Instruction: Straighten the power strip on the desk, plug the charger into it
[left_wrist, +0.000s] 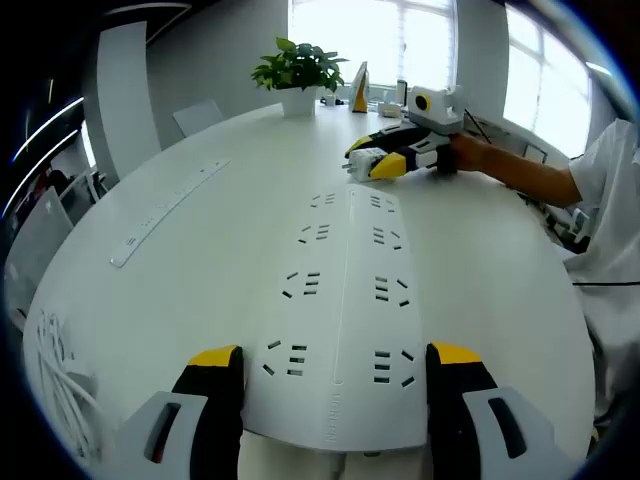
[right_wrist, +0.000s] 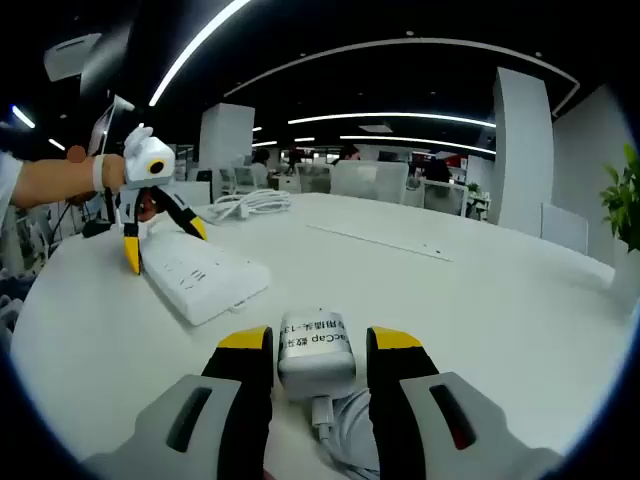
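A wide white power strip (left_wrist: 345, 300) lies flat on the round white table (left_wrist: 200, 290), running straight away from me. My left gripper (left_wrist: 335, 370) straddles its near end, both yellow-tipped fingers against its long sides. In the right gripper view the same strip (right_wrist: 205, 278) lies at the left, with the left gripper (right_wrist: 163, 248) clamped across its far end. My right gripper (right_wrist: 318, 342) is shut on a white charger (right_wrist: 315, 358), label up, its cable trailing back below. In the left gripper view the right gripper (left_wrist: 375, 165) rests on the table just beyond the strip's far end.
A long thin white strip (left_wrist: 170, 205) lies to the left on the table. A potted plant (left_wrist: 298, 70) stands at the far edge, with small items beside it. A coiled white cable (left_wrist: 55, 385) sits at the near left. A person's arm (left_wrist: 520, 175) reaches in from the right.
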